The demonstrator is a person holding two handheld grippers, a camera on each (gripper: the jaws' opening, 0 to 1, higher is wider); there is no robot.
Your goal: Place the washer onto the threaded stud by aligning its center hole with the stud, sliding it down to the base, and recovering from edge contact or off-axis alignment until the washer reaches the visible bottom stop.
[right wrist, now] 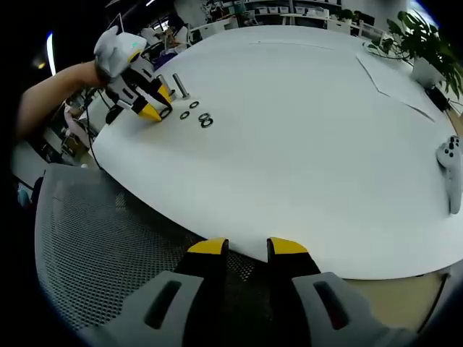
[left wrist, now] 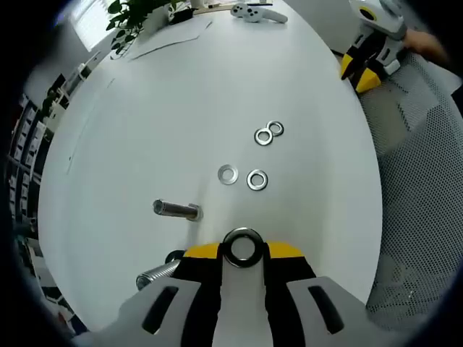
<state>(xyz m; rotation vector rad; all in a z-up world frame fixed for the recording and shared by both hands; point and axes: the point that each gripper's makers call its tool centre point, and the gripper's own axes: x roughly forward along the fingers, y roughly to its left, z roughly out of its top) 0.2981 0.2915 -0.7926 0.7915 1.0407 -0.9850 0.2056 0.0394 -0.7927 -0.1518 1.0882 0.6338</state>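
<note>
A: Left side status?
B: Upright threaded steel stud (left wrist: 176, 209) ahead-left of left gripper (left wrist: 243, 250). Clenched on a flat silver steel washer (left wrist: 242, 246), held between yellow tips, apart from stud. Four loose silver washers (left wrist: 249, 176) lying further ahead on round white table (left wrist: 145, 130).

A: Right side?
B: Right gripper (right wrist: 248, 246) released, yellow tips parted, nothing between. Hanging over table's near edge, grey mesh chair back (right wrist: 94, 238) to its left. Far ahead-left: left gripper in a hand, beside stud and washers. White game controller (right wrist: 452, 173) far right.
</note>
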